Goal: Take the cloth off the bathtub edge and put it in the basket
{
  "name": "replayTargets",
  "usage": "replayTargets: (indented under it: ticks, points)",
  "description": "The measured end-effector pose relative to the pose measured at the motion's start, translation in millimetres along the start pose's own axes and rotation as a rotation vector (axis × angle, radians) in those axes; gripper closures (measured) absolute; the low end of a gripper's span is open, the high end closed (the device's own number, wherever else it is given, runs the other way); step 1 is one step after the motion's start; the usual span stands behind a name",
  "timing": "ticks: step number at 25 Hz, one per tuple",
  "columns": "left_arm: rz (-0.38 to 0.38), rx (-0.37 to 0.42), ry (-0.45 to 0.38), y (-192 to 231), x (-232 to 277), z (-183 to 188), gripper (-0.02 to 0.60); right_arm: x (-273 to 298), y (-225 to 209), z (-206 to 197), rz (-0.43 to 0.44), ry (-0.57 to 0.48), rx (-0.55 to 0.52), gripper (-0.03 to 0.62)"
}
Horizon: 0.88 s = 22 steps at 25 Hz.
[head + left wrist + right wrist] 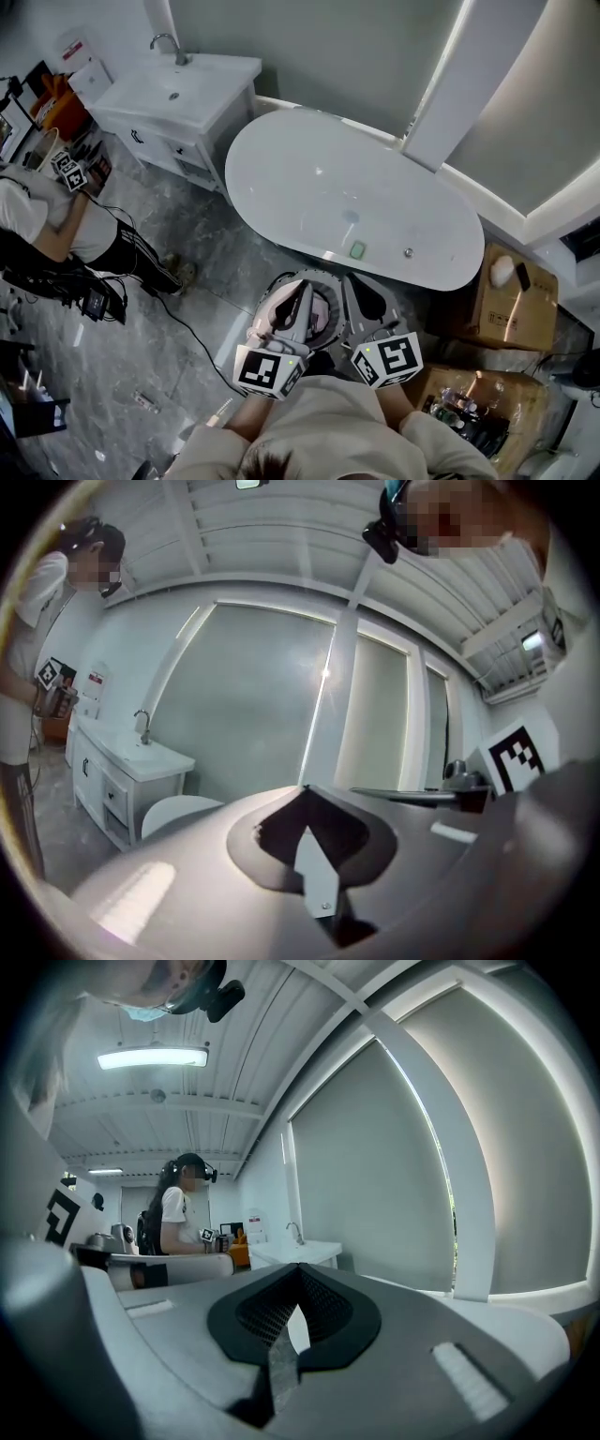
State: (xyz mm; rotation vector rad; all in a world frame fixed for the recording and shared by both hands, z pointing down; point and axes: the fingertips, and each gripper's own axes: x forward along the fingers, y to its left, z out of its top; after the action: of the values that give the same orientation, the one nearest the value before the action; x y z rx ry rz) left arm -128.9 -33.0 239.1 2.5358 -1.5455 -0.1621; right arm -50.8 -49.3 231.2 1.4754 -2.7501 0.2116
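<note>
Seeing a pale pink cloth [272, 317] lying bunched inside a round, dark-rimmed basket [323, 277], itself standing just beside the near edge of the white oval bathtub [375, 187].

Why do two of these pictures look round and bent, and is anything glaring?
Both gripper views are wide-angle: dark round corners, window frame bowed. Right gripper view: the ceiling lamp glares white. Head view: soft sheen on the bathtub, edges curved.

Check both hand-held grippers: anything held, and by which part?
Nothing held. The left hand-held gripper and right hand-held gripper are both shut, jaws empty; the pink cloth lies in the basket beneath them.
</note>
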Motion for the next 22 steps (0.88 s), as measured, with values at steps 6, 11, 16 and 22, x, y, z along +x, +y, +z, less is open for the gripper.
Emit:
replayTargets:
  ticks: [6,11,16,22]
  points:
    - [-0.024,0.020,-0.024,-3,-11,13,0.580,-15,11,13,-0.005,-0.040,-0.021,0.597]
    - [-0.043,0.031,-0.007,-7,-23,9,0.580,-27,22,9,0.000,-0.030,-0.008,0.597]
    - [-0.043,0.033,0.012,-2,-31,2,0.580,-34,25,4,-0.005,-0.018,-0.006,0.597]
    - [-0.041,0.040,0.017,-3,-32,-1,0.580,-36,24,1,-0.020,-0.016,-0.009,0.597]
